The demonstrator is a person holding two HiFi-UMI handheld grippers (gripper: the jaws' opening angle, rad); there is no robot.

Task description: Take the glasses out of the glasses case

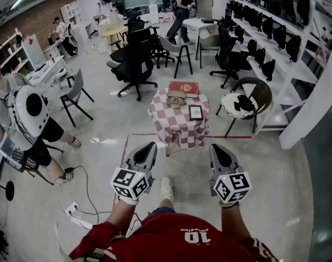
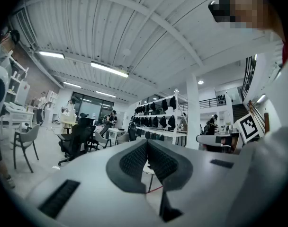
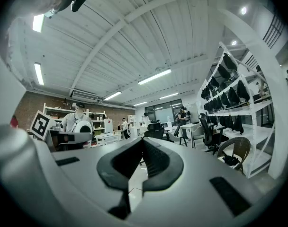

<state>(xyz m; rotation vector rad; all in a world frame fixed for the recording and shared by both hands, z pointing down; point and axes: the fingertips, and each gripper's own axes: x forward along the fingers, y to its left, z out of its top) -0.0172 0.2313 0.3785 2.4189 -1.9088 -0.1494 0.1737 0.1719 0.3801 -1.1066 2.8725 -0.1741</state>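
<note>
A small table with a red-and-white checked cloth [image 1: 174,125] stands ahead of me. At its far side lies a tan glasses case [image 1: 176,98] with what looks like dark-framed glasses at its top. My left gripper [image 1: 150,145] and right gripper [image 1: 215,147] are held level side by side in the air, short of the table's near edge. Both are shut with nothing between the jaws. The left gripper view shows the left gripper [image 2: 147,144] with pads pressed together. The right gripper [image 3: 142,141] is likewise shut in its own view. Neither gripper view shows the case.
A red book [image 1: 183,88] and a small black frame [image 1: 195,112] also lie on the table. A wicker chair [image 1: 256,91] stands to its right, black office chairs [image 1: 134,64] behind. A person [image 1: 24,124] stands at left. Cables [image 1: 78,201] trail on the floor.
</note>
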